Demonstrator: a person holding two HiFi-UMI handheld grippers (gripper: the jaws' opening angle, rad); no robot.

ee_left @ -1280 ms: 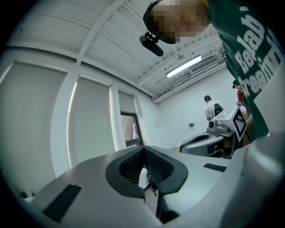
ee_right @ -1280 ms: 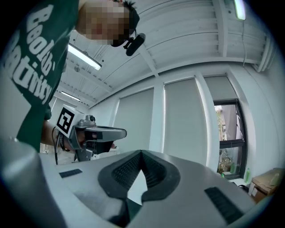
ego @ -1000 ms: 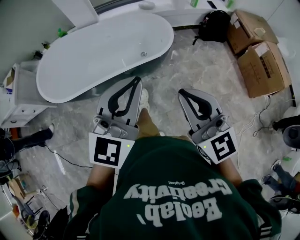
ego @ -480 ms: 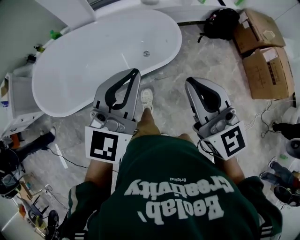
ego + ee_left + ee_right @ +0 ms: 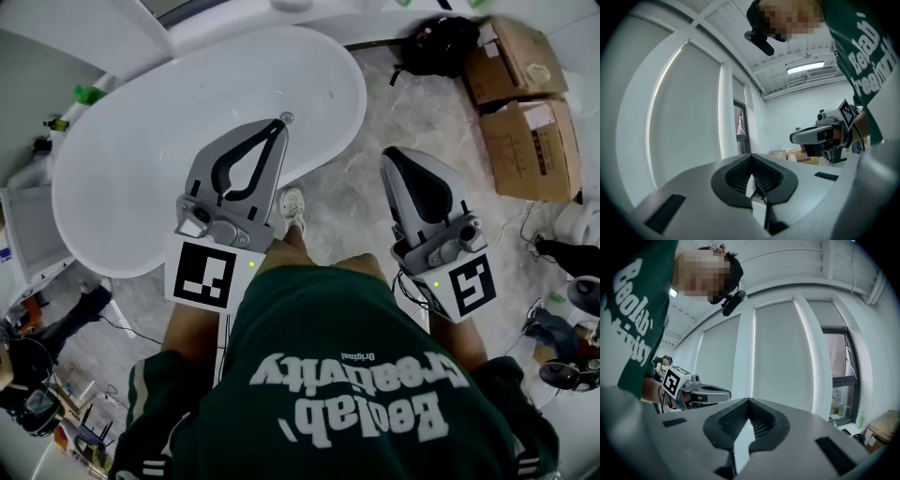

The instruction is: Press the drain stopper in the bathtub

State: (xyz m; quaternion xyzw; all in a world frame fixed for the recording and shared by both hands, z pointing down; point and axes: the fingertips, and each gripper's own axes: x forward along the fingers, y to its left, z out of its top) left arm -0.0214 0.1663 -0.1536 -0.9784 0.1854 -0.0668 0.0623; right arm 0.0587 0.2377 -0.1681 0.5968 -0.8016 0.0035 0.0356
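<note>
The white oval bathtub (image 5: 141,159) fills the upper left of the head view. Its small round metal drain stopper (image 5: 287,117) shows on the tub floor, just past the tip of my left gripper (image 5: 278,124). That gripper is held over the tub's near rim, shut and empty. My right gripper (image 5: 393,156) hangs over the marble floor beside the tub, also shut with nothing in it. Both gripper views tilt up at windows and ceiling: in them the left gripper (image 5: 751,157) and right gripper (image 5: 748,402) show their tips meeting. The tub is out of both.
Two cardboard boxes (image 5: 527,141) and a black backpack (image 5: 439,42) sit at the upper right. Cables (image 5: 525,234) trail on the floor at right. A white cabinet (image 5: 23,239) stands left of the tub, with a green bottle (image 5: 89,94) behind. My shoe (image 5: 292,203) is by the tub.
The tub has drawn nearer and now lies under the left gripper's tip. Both grippers have moved forward toward it and stayed shut.
</note>
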